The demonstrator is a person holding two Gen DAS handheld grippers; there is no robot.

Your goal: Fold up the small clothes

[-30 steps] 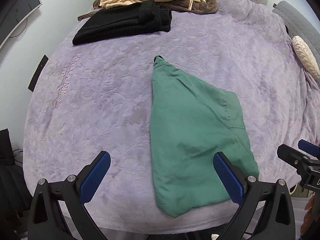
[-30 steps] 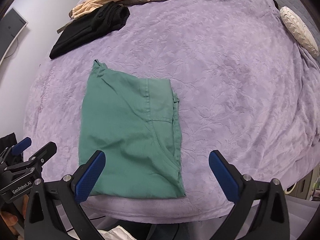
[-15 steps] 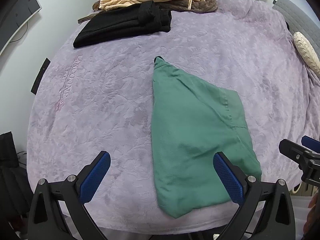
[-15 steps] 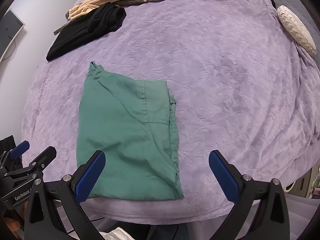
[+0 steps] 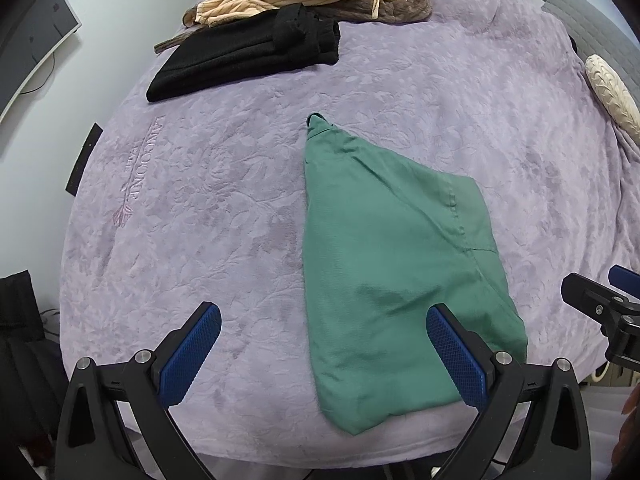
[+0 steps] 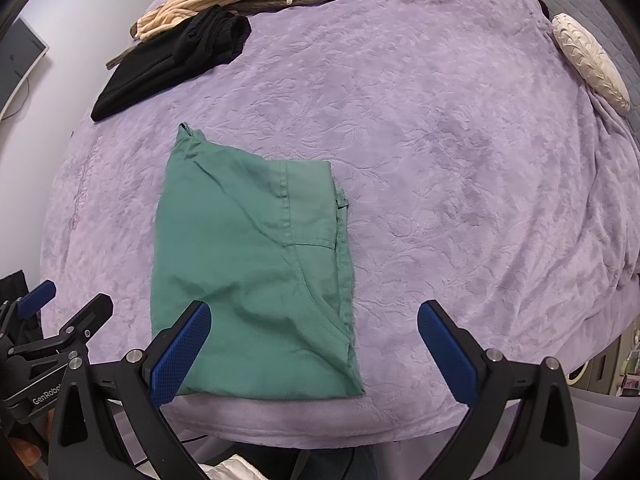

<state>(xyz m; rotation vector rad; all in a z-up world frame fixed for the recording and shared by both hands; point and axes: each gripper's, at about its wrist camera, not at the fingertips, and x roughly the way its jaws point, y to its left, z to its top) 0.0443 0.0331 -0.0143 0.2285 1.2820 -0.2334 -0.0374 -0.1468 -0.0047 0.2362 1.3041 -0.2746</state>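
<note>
Folded green cotton garment (image 5: 392,248) on the purple bed blanket (image 5: 224,208).
It lies flat just ahead of both spread, empty hand-held grippers: left hand-held gripper (image 5: 322,354), right hand-held gripper (image 6: 314,350).

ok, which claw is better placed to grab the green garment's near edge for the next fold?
Probably the right claw: open, with its left pad already over the green garment near its front edge. The left claw sits mostly over bare blanket.
</note>
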